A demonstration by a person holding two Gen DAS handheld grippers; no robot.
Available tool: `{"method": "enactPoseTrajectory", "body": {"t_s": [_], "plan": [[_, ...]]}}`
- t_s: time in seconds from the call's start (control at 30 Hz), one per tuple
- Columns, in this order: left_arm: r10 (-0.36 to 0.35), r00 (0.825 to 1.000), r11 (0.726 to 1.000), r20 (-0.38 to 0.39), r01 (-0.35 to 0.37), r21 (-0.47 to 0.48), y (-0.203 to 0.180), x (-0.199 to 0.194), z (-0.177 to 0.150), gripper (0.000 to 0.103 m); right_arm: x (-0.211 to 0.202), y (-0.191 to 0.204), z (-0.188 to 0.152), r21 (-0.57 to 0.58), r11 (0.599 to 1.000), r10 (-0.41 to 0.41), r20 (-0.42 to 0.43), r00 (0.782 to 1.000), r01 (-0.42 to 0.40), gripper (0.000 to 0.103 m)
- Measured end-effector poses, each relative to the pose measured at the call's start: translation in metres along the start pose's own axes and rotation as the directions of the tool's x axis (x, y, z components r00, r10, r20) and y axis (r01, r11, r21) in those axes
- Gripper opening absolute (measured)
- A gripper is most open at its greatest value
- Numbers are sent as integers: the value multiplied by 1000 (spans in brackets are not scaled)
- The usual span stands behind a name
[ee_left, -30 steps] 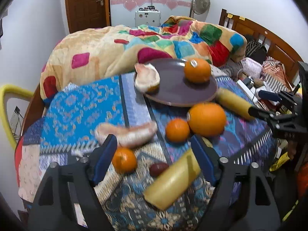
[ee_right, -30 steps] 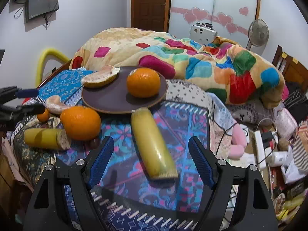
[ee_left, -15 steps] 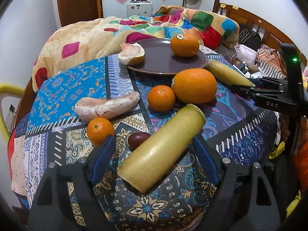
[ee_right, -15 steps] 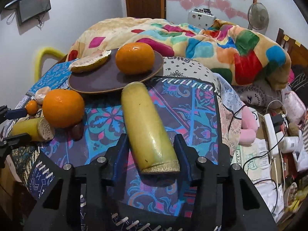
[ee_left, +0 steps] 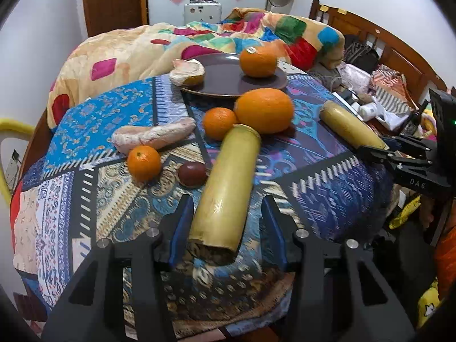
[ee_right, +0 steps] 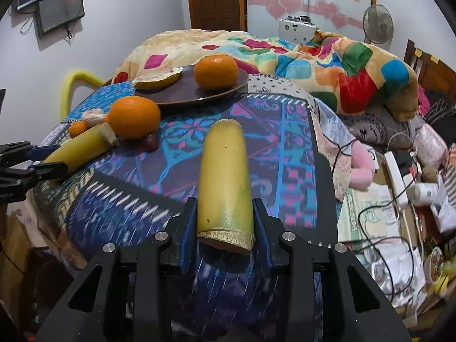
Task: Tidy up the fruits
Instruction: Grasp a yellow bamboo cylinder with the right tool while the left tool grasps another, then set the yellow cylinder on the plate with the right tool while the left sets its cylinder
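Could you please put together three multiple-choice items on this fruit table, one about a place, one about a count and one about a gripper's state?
1. Where does the dark red fruit lie?
A. on the plate
B. on the cloth between a small orange and the near yellow stalk
C. on the quilt

2. How many whole oranges sit on the brown plate?
A. none
B. one
C. three

3. How does the right gripper stand?
A. jaws closed on the far yellow stalk
B. wide open above the plate
C. holding an orange

Answers:
1 B, the left wrist view shows it on the patterned cloth between those two.
2 B, only one orange rests there, beside a peeled pomelo piece.
3 A, both blue pads press the stalk's sides in the right wrist view.
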State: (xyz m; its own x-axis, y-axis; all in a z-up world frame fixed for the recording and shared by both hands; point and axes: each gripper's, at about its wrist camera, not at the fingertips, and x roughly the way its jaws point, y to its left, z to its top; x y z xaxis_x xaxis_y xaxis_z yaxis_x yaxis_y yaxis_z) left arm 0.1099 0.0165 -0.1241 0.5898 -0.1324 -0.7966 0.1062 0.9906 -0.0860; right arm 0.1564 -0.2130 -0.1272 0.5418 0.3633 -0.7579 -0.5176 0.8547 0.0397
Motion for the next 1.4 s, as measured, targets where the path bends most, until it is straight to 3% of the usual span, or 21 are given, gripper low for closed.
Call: {"method": "enactPoseTrajectory", "body": {"t_s": [0.23,0.57,0.7,0.97,1.4], "plan": [[1,998,999,-57,2,46,-10,10,9,49,-5,7,-4,-49,998,-30,-27,999,29,35],[-17,993,996,-117,27,86,-13,45,39,49,20,5,21,-62,998,5,-66,998,-9,37],[-12,994,996,-111,21,84,-11,53,44,38,28,6,27,-70,997,6,-72,997,-11,37],[-31,997,998,-72,34,49,-1,38,40,34,30,8,31,-52,999,9,-48,999,-11,35],[-13,994,1000,105,13,7,13,-29,49,33,-20,18,52,-25,1000,5,118,993,-2,35]]}}
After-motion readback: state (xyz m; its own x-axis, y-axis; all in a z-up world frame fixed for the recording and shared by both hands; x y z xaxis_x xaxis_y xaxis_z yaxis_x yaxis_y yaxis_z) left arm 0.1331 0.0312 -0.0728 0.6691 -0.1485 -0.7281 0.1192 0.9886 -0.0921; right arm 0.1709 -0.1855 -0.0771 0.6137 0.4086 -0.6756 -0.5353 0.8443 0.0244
